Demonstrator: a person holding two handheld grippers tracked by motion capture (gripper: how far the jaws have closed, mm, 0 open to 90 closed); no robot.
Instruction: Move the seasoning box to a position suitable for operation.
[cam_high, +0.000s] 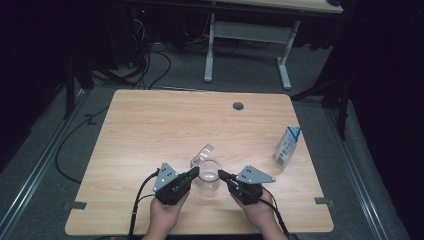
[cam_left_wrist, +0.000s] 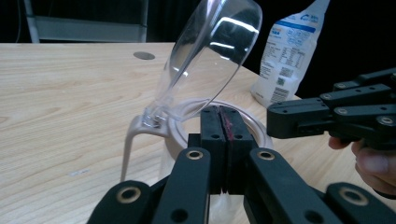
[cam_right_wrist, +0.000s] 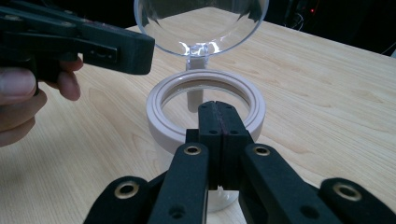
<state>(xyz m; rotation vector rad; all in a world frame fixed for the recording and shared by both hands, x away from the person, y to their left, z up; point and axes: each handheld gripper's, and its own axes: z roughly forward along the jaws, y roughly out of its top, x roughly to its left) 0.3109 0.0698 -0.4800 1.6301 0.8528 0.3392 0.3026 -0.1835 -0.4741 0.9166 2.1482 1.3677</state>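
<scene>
jar (cam_high: 209, 179) upright at near-centre of surface (cam_high: 150, 130), lid (cam_high: 202, 154) flipped open | between 2 clenched, empty hand-held grippers: left hand-held gripper (cam_high: 194, 173), right hand-held gripper (cam_high: 222, 175) | both about equally near, tips at rim

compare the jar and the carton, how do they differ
The jar is clear with a pale ring at its mouth; the carton is opaque white with blue print. The jar stands open, its clear lid tipped up; the carton's top looks closed. The jar sits between both grippers; the carton stands apart near the table's right edge. Both stand upright on the table.
</scene>
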